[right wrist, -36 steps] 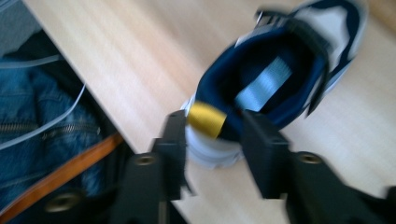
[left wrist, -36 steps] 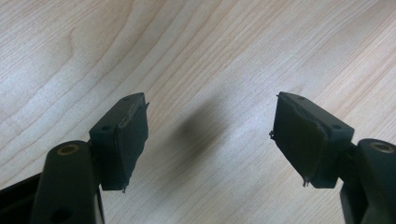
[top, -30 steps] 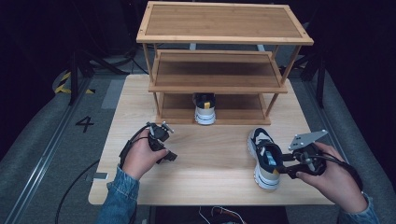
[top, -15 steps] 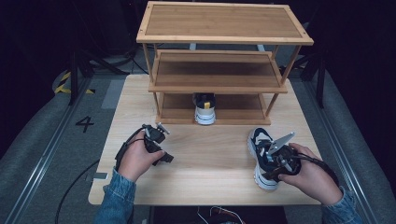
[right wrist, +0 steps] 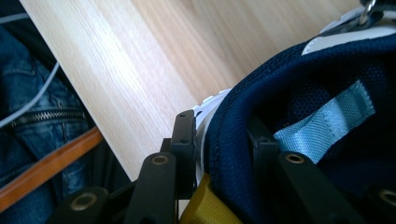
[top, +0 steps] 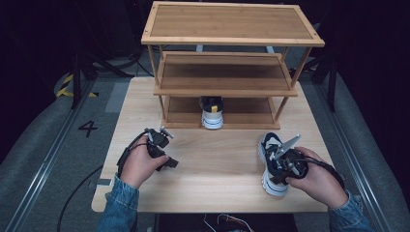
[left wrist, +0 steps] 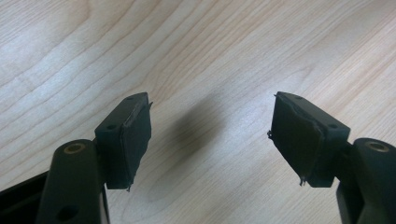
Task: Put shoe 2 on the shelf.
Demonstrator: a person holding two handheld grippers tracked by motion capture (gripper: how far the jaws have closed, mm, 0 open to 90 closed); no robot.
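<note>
While right gripper [top: 283,164] jaws, just closing, clamp navy shoe [top: 271,164] collar at bench [top: 217,164] right edge, left gripper [top: 159,145] jaws apart, empty. Floor mark [top: 88,128] reads 4.

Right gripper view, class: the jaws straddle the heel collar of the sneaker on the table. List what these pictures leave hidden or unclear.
- Sneaker in the right gripper view: toe and laces cut off by the frame edge.
- Right gripper in the high view: fingertips hidden by its own body and the hand.
- Shelved sneaker in the high view: front hidden under the rack's middle shelf.
- Left gripper: open over bare table.
</note>
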